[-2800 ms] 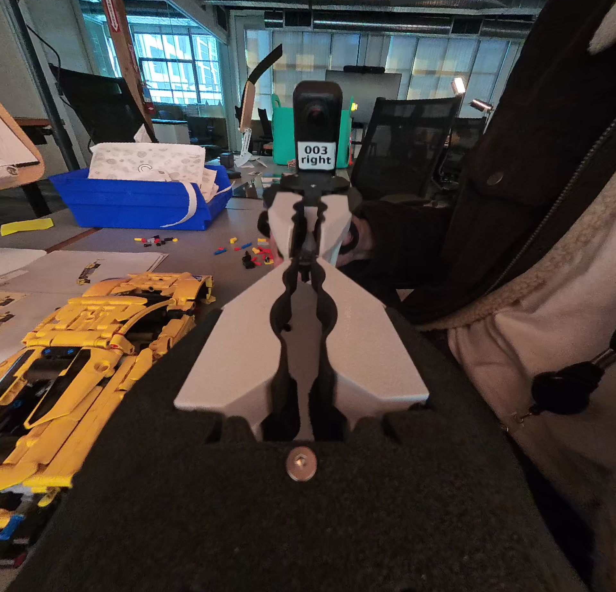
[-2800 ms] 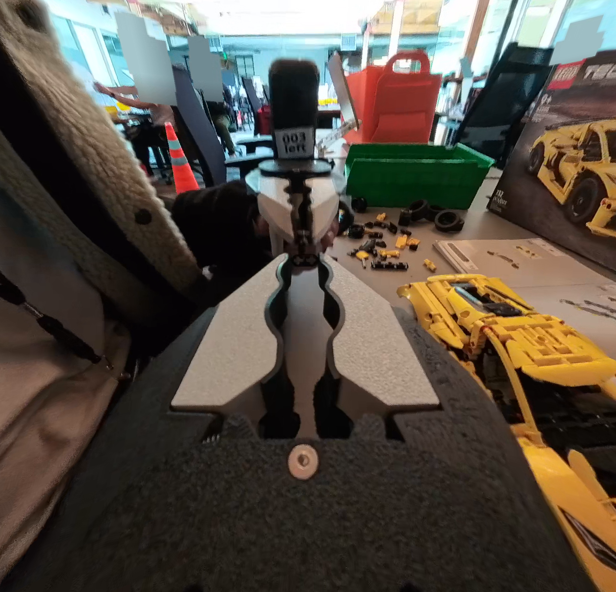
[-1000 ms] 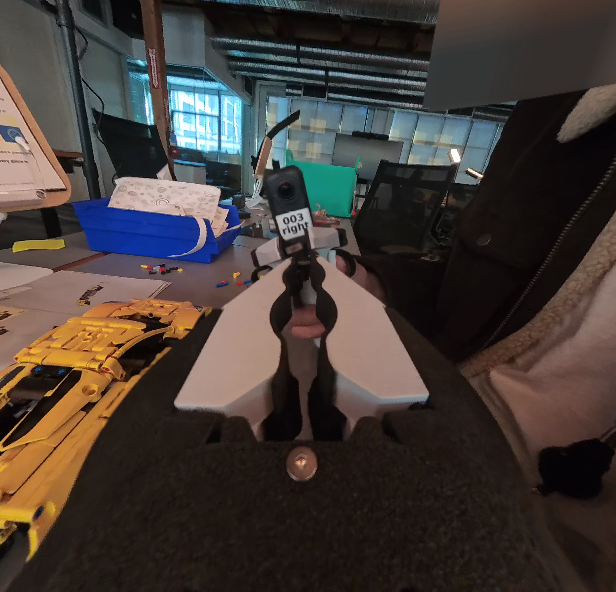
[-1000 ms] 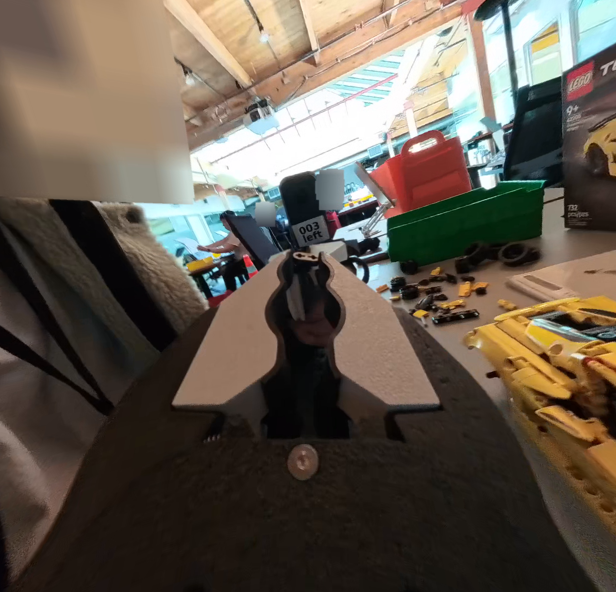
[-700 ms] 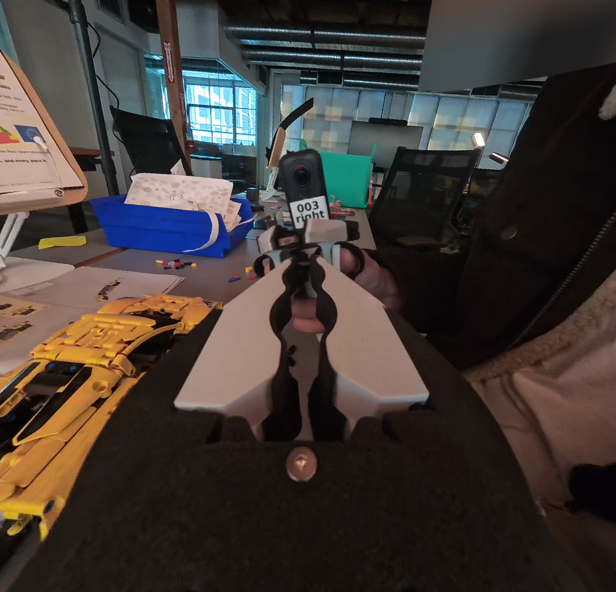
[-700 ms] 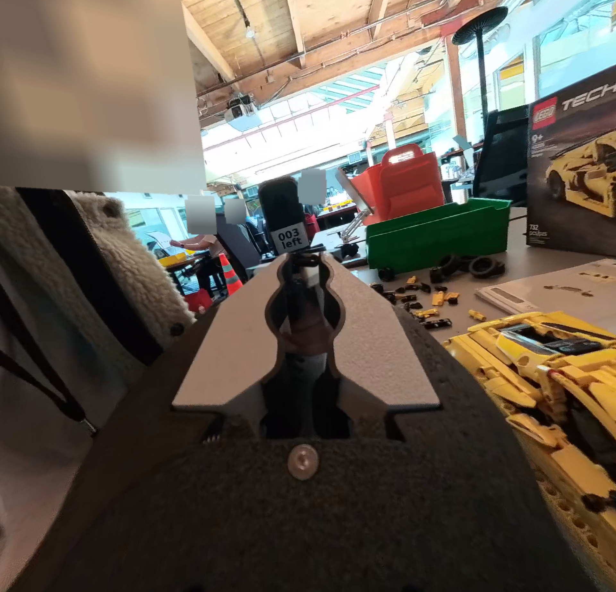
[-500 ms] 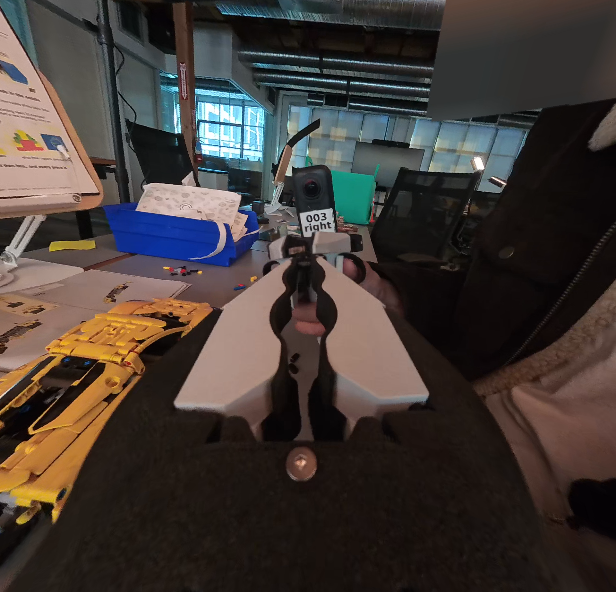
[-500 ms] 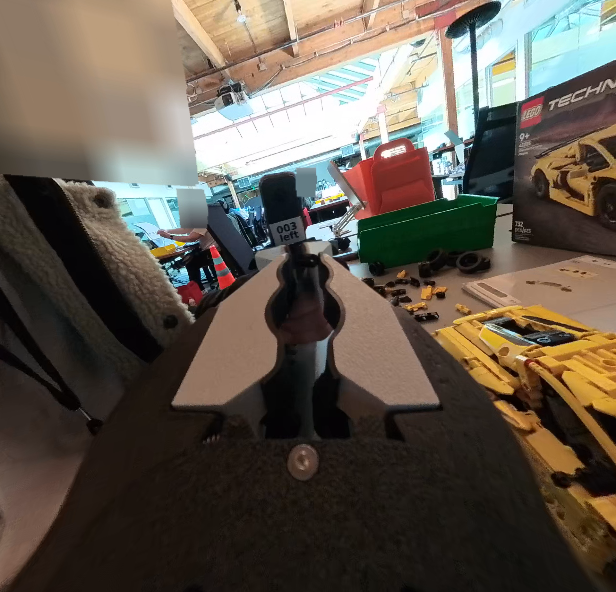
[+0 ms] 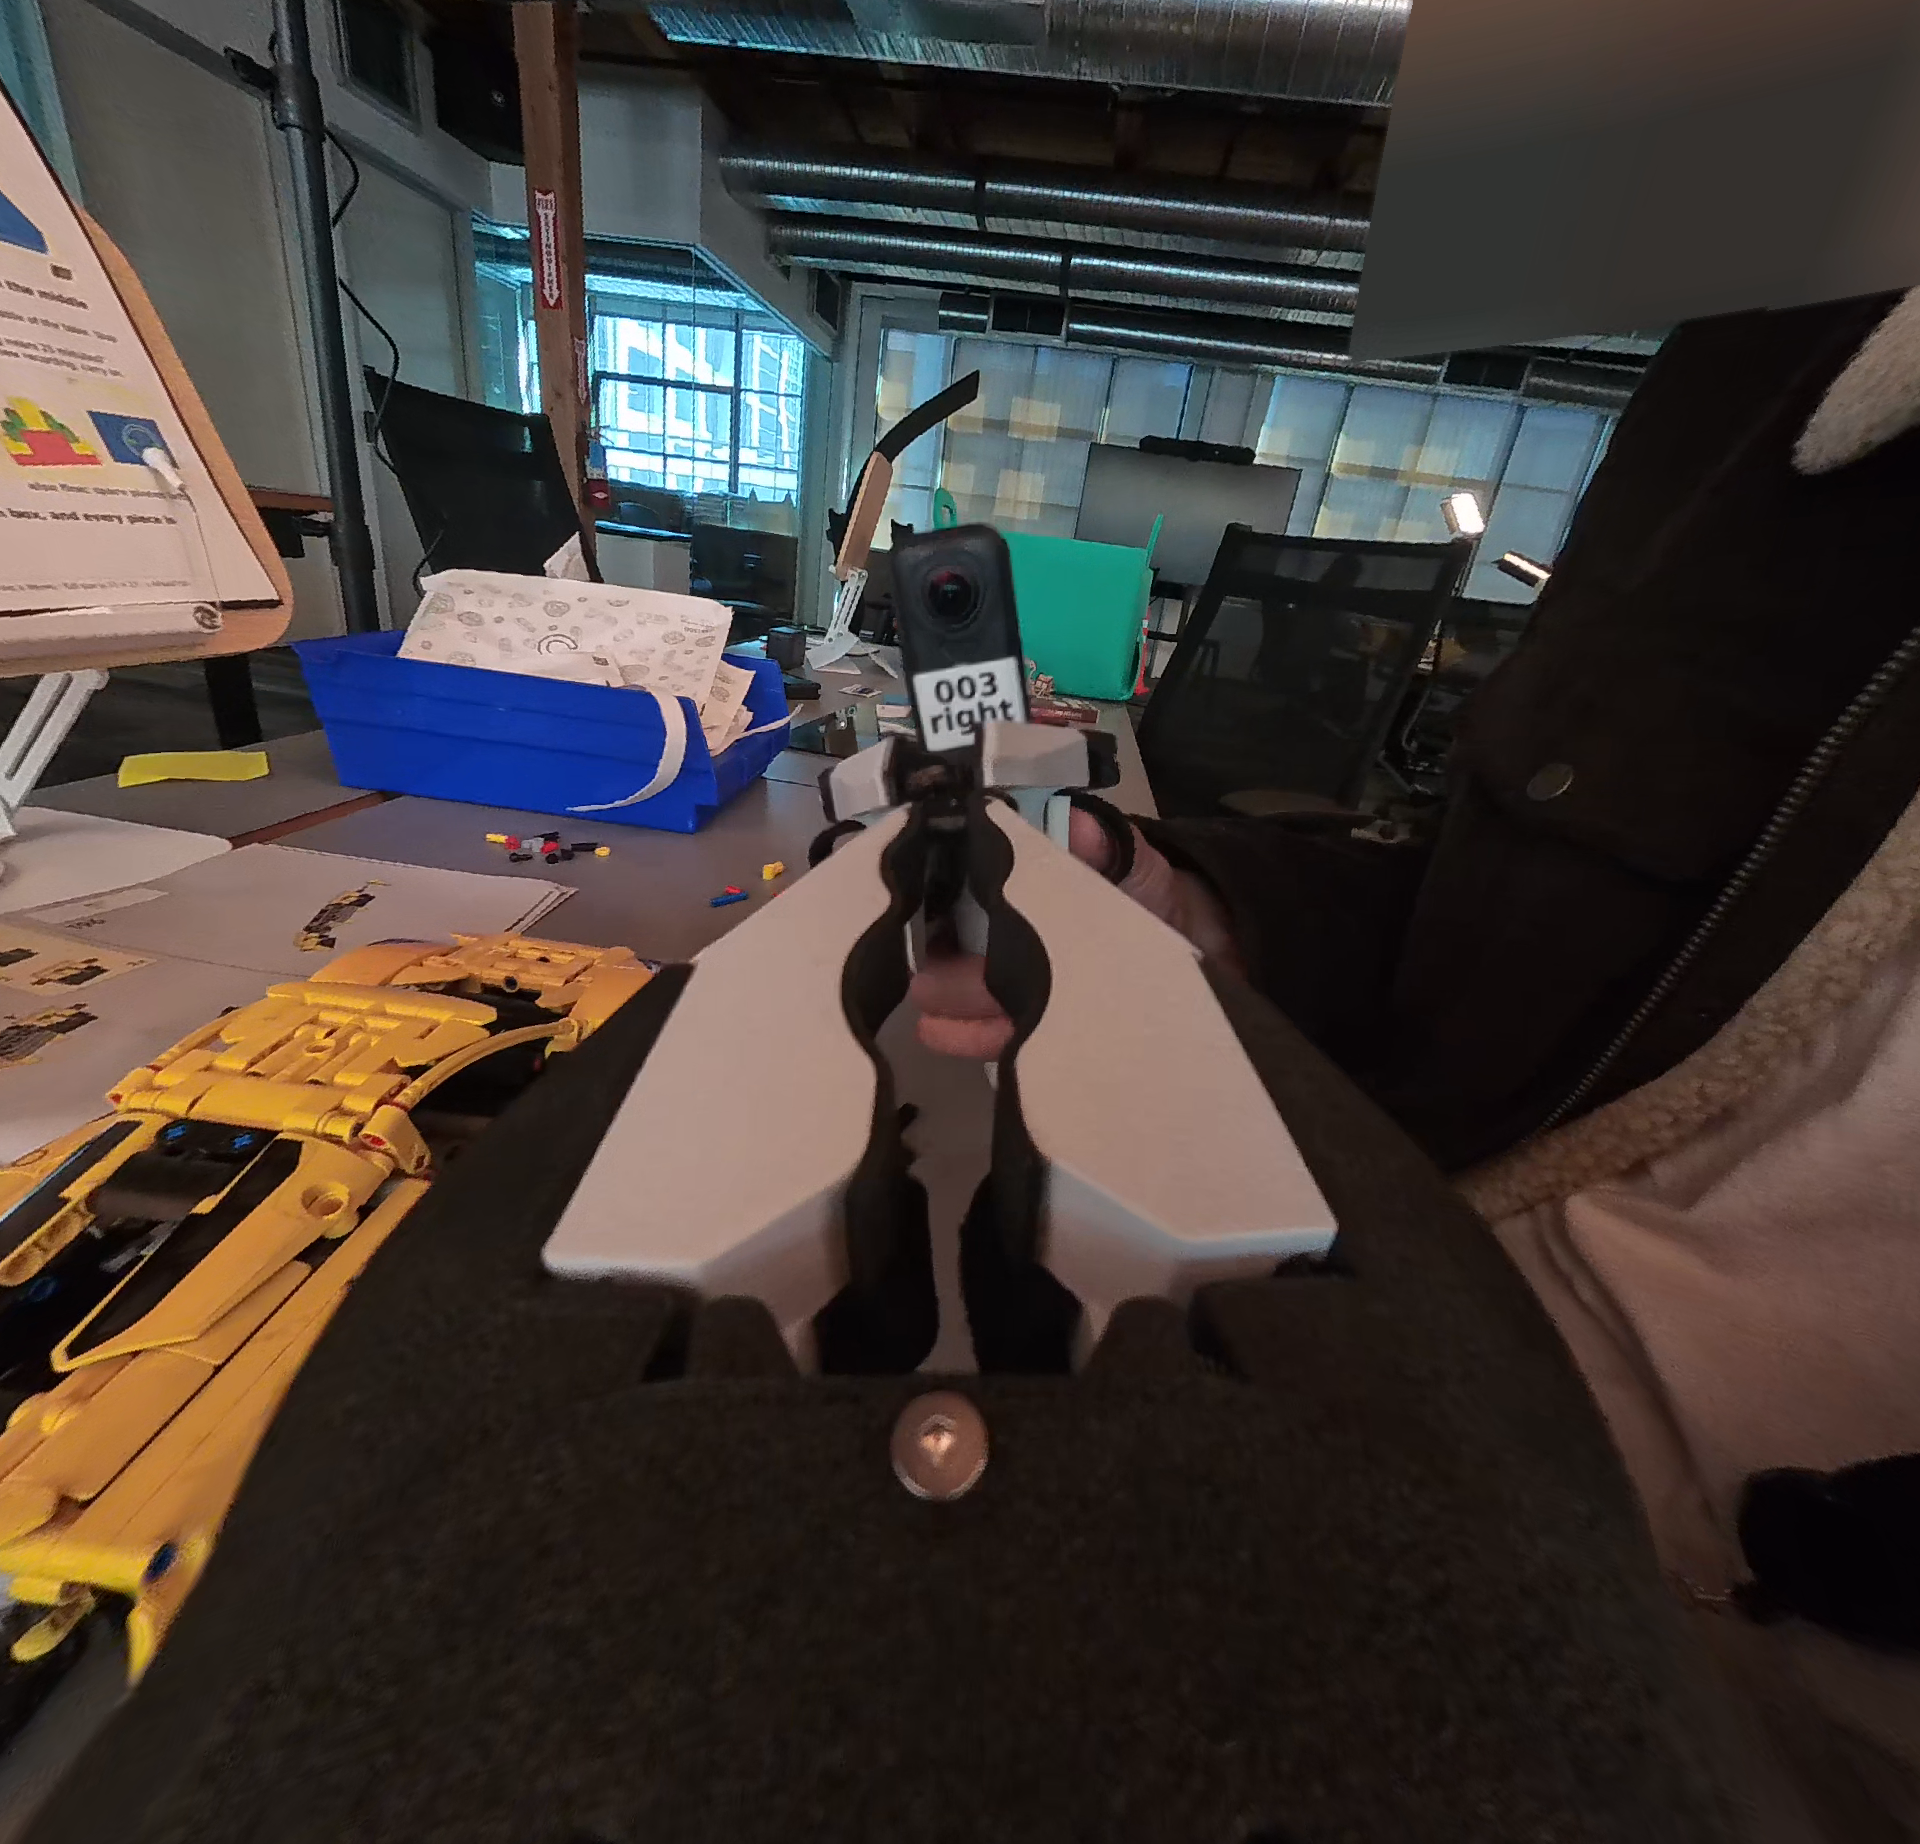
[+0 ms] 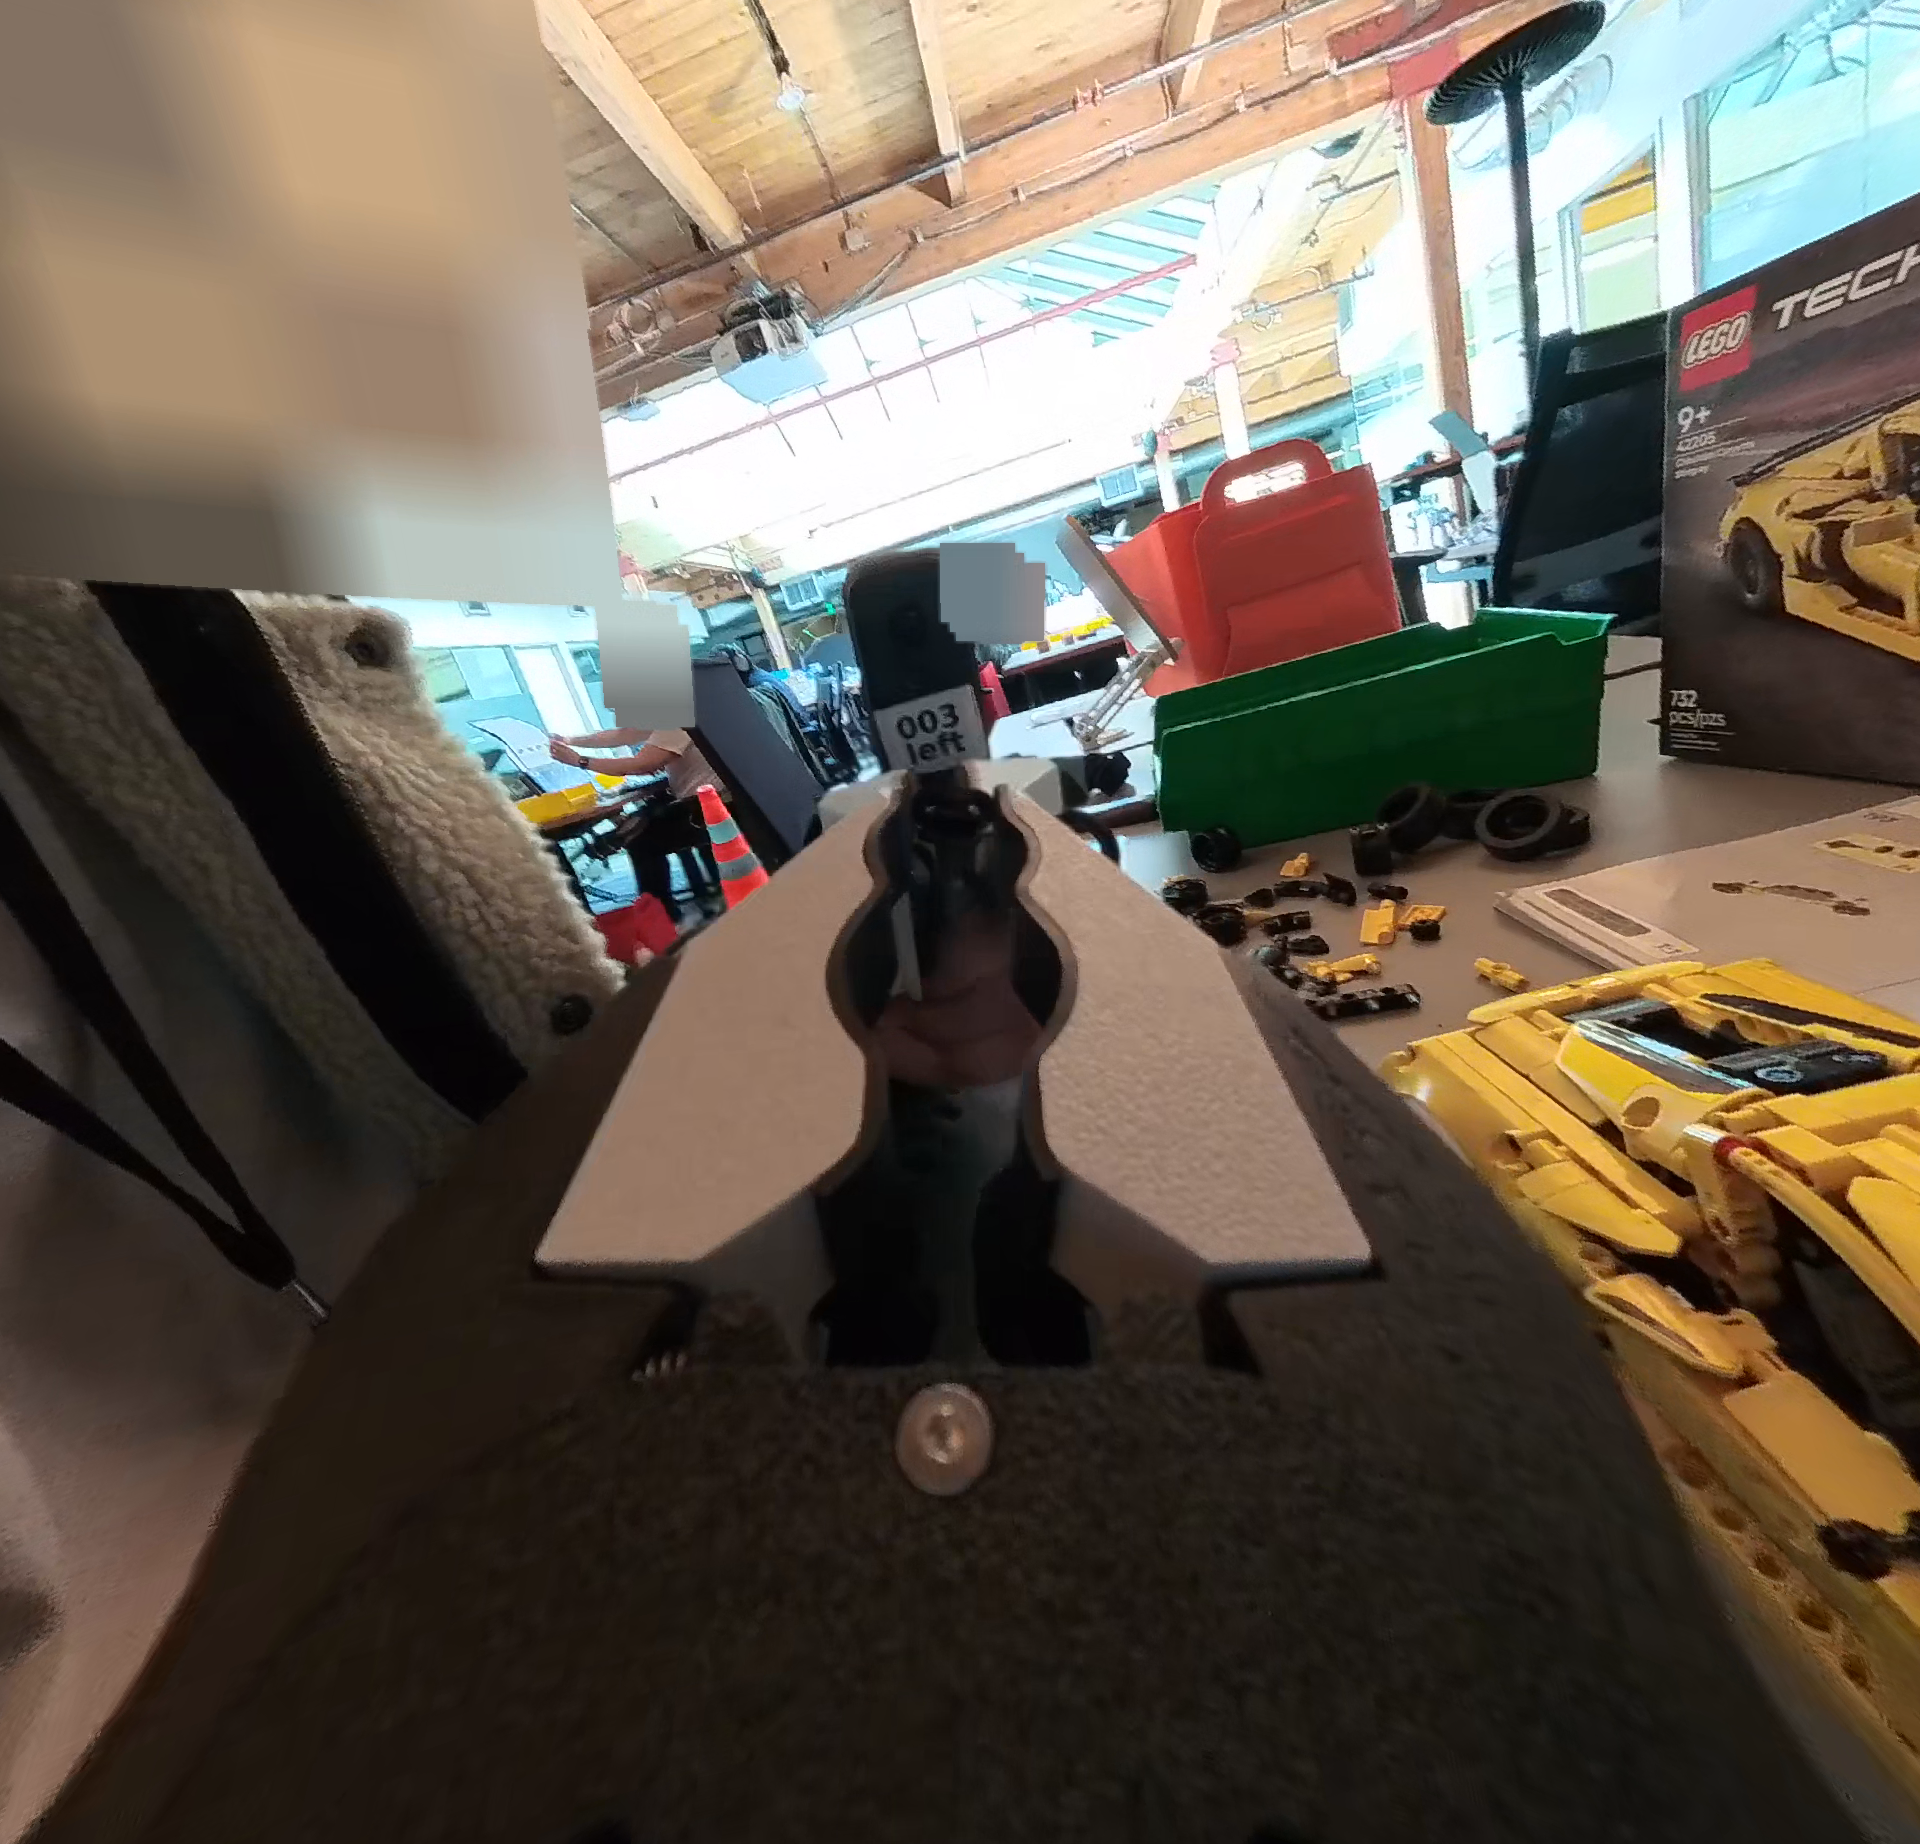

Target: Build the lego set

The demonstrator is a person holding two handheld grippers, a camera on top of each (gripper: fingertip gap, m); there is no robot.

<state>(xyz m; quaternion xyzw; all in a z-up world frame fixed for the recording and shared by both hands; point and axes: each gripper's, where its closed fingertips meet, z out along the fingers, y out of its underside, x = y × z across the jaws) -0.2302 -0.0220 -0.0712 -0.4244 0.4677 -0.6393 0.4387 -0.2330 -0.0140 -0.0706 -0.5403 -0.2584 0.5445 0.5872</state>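
From the left wrist view, the left gripper [image 9: 943, 838] points tip to tip at the right gripper [image 9: 951, 792], jaws nearly closed; something small and dark sits at the meeting point, but whose grip it is in I cannot tell. The yellow car [image 9: 239, 1150] lies on the table to its left.

From the right wrist view, the right gripper [image 10: 948, 828] looks just as narrow, the left gripper [image 10: 940, 792] facing it, loose pieces [image 10: 1340, 921] and the yellow car [image 10: 1714, 1150] alongside. I'd keep both tips level and press straight together.

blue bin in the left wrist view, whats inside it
The blue bin holds crumpled white patterned paper, with a strip hanging over its front wall. Anything beneath the paper is hidden.
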